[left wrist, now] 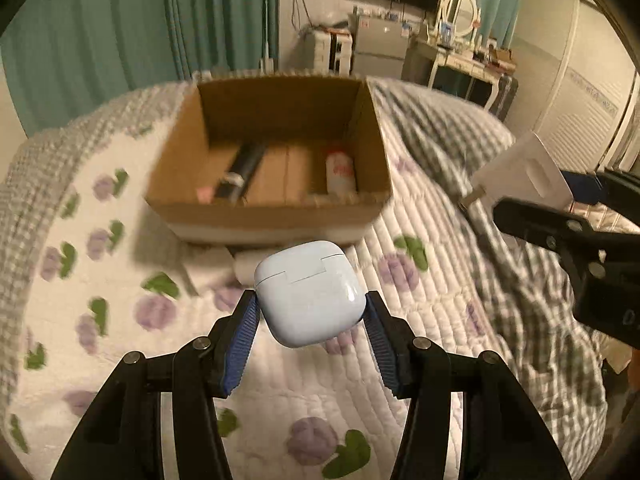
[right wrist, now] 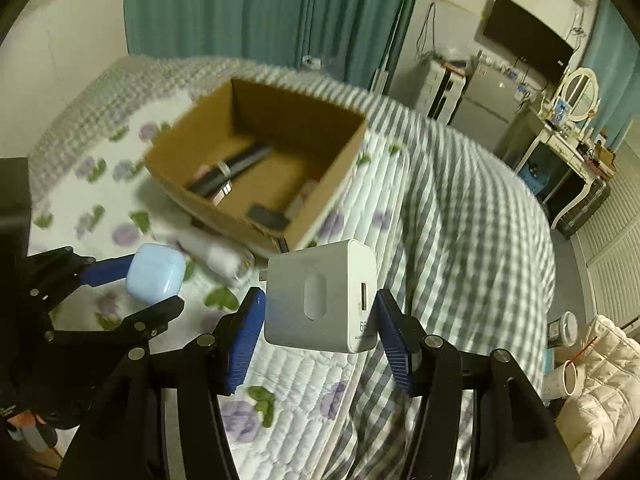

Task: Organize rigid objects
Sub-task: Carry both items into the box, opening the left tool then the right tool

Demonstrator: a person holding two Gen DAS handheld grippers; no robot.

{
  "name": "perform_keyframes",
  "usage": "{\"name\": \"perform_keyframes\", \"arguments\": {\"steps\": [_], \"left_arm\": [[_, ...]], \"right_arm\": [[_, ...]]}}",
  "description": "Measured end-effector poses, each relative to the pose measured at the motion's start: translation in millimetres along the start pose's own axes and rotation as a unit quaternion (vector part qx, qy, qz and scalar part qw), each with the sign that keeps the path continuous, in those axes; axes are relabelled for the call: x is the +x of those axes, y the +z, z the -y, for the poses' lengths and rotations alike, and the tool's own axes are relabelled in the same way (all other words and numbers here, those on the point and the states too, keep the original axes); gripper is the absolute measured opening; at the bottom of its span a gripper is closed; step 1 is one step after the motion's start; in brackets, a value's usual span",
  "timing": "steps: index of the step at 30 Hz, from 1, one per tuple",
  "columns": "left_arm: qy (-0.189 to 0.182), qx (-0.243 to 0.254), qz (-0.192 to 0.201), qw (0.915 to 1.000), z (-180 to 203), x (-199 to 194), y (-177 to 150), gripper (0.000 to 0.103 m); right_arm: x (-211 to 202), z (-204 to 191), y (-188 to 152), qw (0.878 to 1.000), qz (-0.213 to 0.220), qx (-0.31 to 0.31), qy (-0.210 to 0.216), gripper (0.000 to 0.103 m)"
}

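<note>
My left gripper (left wrist: 310,304) is shut on a pale blue earbud case (left wrist: 310,294) and holds it above the bed, just in front of an open cardboard box (left wrist: 276,216). My right gripper (right wrist: 320,300) is shut on a white charger block (right wrist: 320,296), also in the air in front of the box (right wrist: 224,216). The box holds a dark tube (left wrist: 242,168), a white bottle with red print (left wrist: 340,172) and a small dark flat object (right wrist: 267,216). The left gripper and case show at the left of the right wrist view (right wrist: 156,273); the charger shows at the right of the left wrist view (left wrist: 520,172).
The box sits on a bed with a white flowered quilt (left wrist: 120,300) and a grey checked blanket (right wrist: 460,208). A white cylinder (right wrist: 216,256) lies just in front of the box. Green curtains, a wall television, a fridge and a dressing table stand behind. Cups (right wrist: 564,376) stand on the floor at right.
</note>
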State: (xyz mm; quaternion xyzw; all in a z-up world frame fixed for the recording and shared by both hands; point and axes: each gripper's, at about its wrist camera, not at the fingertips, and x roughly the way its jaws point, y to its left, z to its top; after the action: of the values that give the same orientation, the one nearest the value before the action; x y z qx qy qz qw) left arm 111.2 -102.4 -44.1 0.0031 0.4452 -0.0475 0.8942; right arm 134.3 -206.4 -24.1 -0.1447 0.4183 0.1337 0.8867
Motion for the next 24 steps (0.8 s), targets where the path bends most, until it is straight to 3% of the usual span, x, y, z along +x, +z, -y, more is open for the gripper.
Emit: {"name": "perform_keyframes", "arguments": {"steps": [6, 12, 20, 24], "left_arm": [[0.005, -0.001, 0.047, 0.9989, -26.6, -34.9, 31.9, 0.054], [0.015, 0.011, 0.083, 0.9963, -55.2, -38.6, 69.2, 0.054], [0.024, 0.029, 0.079, 0.9961, -72.9, 18.6, 110.3, 0.054], [0.021, 0.044, 0.066, 0.9966, -68.0, 60.3, 114.7, 0.054]], "right_arm": [[-36.6, -10.9, 20.3, 0.999, 0.036, 0.004, -0.005, 0.056], [-34.9, -18.3, 61.2, 0.997, 0.068, 0.019, 0.002, 0.056], [15.9, -23.9, 123.0, 0.997, 0.077, 0.030, 0.006, 0.056], [53.8, -19.3, 134.7, 0.997, 0.067, 0.027, 0.003, 0.056]]}}
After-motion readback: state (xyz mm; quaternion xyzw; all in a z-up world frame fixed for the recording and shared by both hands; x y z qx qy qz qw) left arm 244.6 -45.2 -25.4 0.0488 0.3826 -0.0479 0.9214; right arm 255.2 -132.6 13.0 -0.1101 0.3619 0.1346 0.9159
